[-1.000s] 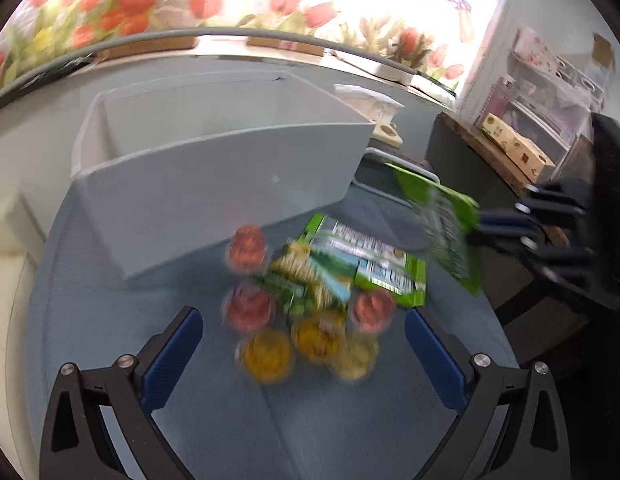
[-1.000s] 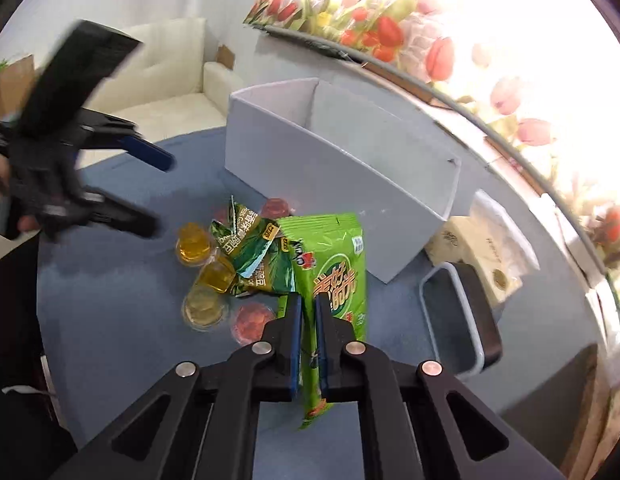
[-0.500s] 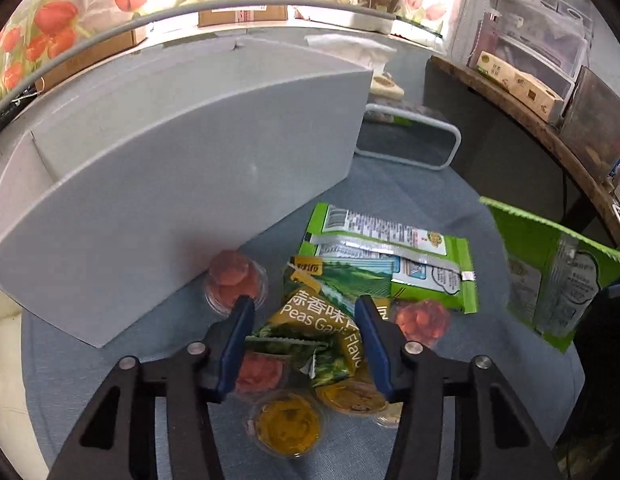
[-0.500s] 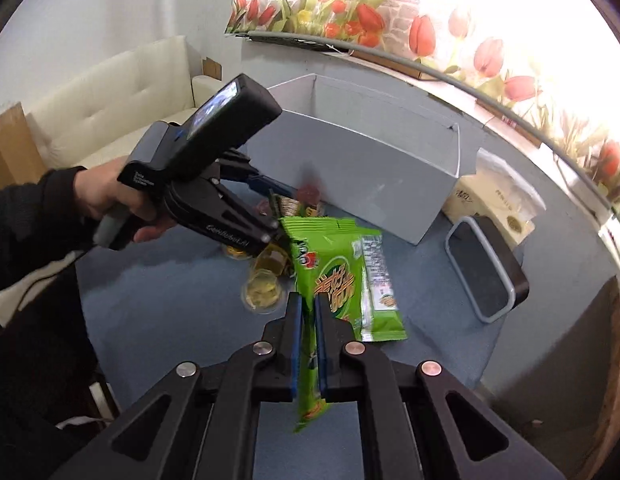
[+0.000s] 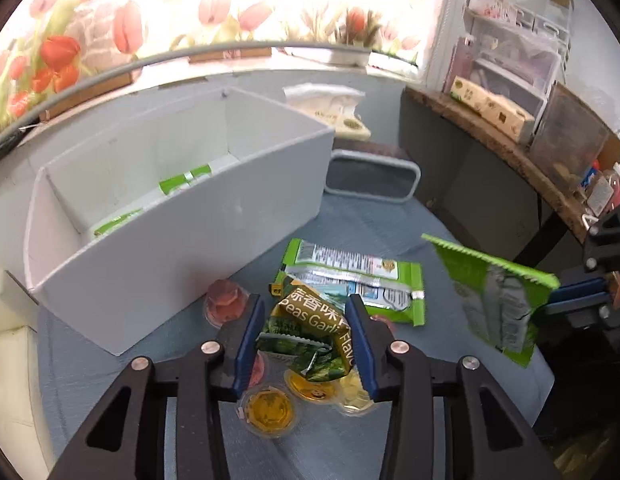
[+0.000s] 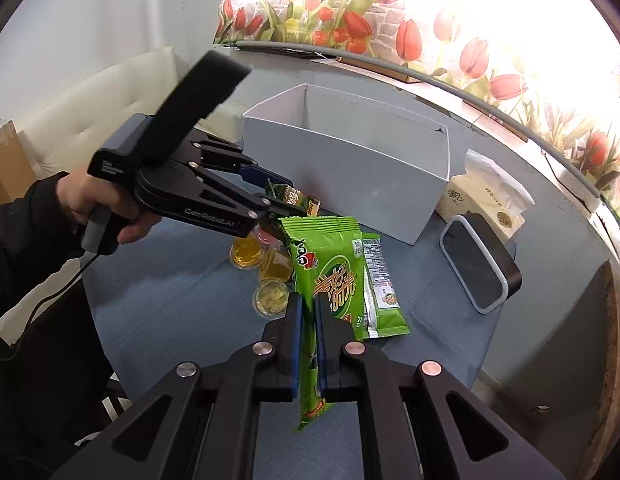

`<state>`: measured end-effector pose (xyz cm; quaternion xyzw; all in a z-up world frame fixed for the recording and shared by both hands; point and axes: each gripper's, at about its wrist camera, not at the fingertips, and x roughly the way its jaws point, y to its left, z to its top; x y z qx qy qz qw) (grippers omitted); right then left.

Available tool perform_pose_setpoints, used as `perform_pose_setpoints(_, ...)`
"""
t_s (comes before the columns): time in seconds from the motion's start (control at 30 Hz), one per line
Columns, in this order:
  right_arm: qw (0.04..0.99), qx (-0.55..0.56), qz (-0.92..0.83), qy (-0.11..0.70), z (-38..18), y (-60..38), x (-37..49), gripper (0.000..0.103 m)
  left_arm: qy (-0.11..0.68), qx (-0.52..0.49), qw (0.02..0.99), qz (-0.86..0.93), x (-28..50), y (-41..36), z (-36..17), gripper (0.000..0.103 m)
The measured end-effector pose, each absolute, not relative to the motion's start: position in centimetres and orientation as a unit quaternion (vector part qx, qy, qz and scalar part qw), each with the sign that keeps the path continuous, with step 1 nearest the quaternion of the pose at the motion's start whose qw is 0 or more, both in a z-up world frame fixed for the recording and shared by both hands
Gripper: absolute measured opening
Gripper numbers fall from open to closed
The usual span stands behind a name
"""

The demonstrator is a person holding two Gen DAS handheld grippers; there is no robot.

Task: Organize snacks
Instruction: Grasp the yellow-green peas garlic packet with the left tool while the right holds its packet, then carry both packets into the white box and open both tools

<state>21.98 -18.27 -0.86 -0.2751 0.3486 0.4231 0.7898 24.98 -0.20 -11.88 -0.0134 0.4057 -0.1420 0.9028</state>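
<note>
My left gripper (image 5: 306, 312) is shut on a crumpled green pea snack bag (image 5: 310, 332) and holds it above several jelly cups (image 5: 270, 406); it also shows in the right wrist view (image 6: 278, 196). My right gripper (image 6: 308, 312) is shut on a bright green snack packet (image 6: 330, 276), held upright above the table; that packet shows at the right of the left wrist view (image 5: 494, 300). Another green packet (image 5: 362, 276) lies flat on the blue table. The white divided box (image 5: 182, 232) stands behind, with green packets (image 5: 182, 178) inside.
A grey-rimmed black speaker (image 6: 478, 264) and a tissue pack (image 6: 486, 196) sit right of the box. A cream sofa (image 6: 90, 120) is at the left. A wooden shelf (image 5: 510, 148) with boxes runs at the right.
My left gripper has closed on the pea snack bag and lifted it off the jelly cups. My right gripper keeps holding its green packet and has drawn back a little.
</note>
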Motion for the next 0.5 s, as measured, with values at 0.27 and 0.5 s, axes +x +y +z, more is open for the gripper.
perform_pose_setpoints(0.27, 0.795, -0.265, 0.419, 0.349, -0.6, -18.4, 21.9, 0.006, 0.381, -0.046, 0.913, -0.142, 22.7, 1.0, -9.4, 0.041)
perform_pose_setpoints(0.5, 0.801, -0.248, 0.42, 0.346, -0.2, -17.9, 21.9, 0.006, 0.337, -0.064, 0.929, -0.138, 19.9, 2.3, -6.4, 0.04)
